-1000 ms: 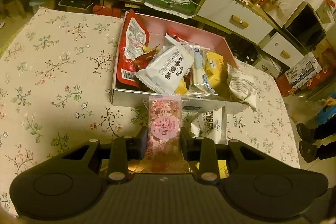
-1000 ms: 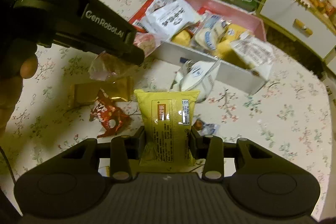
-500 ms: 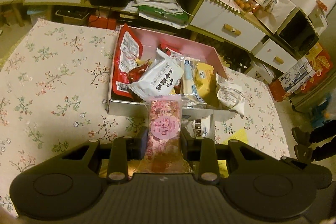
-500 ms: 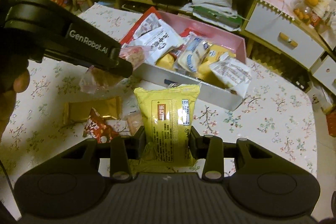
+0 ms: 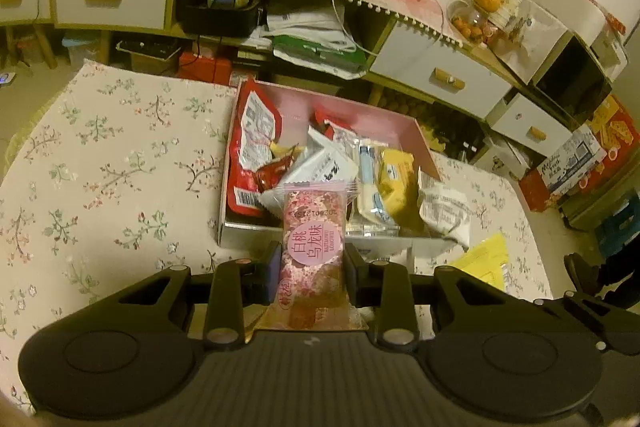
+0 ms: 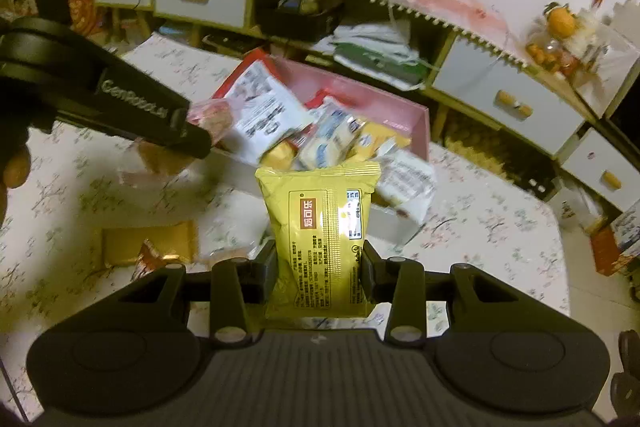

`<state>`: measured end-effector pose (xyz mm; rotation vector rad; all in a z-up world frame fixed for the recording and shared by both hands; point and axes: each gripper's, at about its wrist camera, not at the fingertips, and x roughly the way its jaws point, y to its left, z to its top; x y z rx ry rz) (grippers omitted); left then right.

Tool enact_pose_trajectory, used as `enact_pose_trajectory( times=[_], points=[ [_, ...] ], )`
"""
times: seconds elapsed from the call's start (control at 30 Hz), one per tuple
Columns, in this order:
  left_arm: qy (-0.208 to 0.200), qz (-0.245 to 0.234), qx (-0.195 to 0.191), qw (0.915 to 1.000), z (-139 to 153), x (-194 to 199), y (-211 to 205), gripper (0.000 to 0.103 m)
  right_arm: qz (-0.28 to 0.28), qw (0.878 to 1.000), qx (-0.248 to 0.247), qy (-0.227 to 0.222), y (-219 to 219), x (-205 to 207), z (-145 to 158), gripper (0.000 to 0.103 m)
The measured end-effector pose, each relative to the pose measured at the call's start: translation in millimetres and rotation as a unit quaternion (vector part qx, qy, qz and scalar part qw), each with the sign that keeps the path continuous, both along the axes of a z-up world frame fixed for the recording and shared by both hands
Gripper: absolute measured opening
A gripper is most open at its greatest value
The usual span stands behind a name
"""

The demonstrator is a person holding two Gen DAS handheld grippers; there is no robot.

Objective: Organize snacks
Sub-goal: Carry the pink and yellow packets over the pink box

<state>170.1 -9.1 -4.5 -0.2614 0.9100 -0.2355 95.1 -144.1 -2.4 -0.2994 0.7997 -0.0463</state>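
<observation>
My left gripper [image 5: 312,267] is shut on a pink flowered snack packet [image 5: 314,251], held upright just in front of the pink box [image 5: 416,131]. The box is crowded with several snack bags: red, white and yellow ones. My right gripper [image 6: 320,263] is shut on a yellow snack packet [image 6: 320,227], lifted above the flowered tablecloth [image 6: 500,227] before the same pink box [image 6: 416,123]. In the right wrist view the left gripper's black finger [image 6: 132,115] reaches in from the left with the pink packet's end [image 6: 212,115] at its tip.
On the cloth left of the yellow packet lie a gold wrapper [image 6: 148,239] and a red wrapper [image 6: 152,259]. A white bag [image 5: 444,211] hangs over the box's right front corner. A cabinet with drawers [image 5: 440,75] stands behind the table. A yellow packet [image 5: 484,259] shows right of the box.
Both grippers have tilted up and risen a little with their packets, so more of the cabinet and wall shows. The right wrist view is now blurred by motion.
</observation>
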Motion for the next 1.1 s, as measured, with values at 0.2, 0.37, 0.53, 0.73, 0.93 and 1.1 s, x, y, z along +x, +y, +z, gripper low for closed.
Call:
enact_pose_trajectory(
  times=[0.2,0.37,0.53,0.73,0.93,1.1],
  points=[
    [-0.02,0.006,0.0,0.9998,6.3,5.3,0.9,0.037,-0.01,1.0,-0.002,-0.021,-3.5,3.6,6.3,0.037],
    [-0.033,0.016,-0.011,0.9993,12.4,12.9,4.9,0.037,-0.012,0.999,0.023,-0.03,-13.2,10.1,14.8,0.037],
    [-0.036,0.026,-0.029,0.9986,13.1,24.2,11.3,0.037,-0.054,0.993,0.106,-0.02,-53.4,27.7,29.1,0.037],
    [-0.033,0.023,-0.04,0.9984,5.3,39.4,9.8,0.037,-0.085,0.982,0.169,-0.014,-81.3,48.4,22.8,0.037],
    [-0.054,0.016,-0.05,0.9972,6.7,57.6,0.6,0.037,-0.077,0.971,0.228,-0.019,-90.4,73.2,17.0,0.037],
    [-0.07,0.021,-0.037,0.9966,2.7,76.7,-4.2,0.037,-0.052,0.965,0.255,-0.032,-87.7,87.3,16.5,0.037]
  ],
)
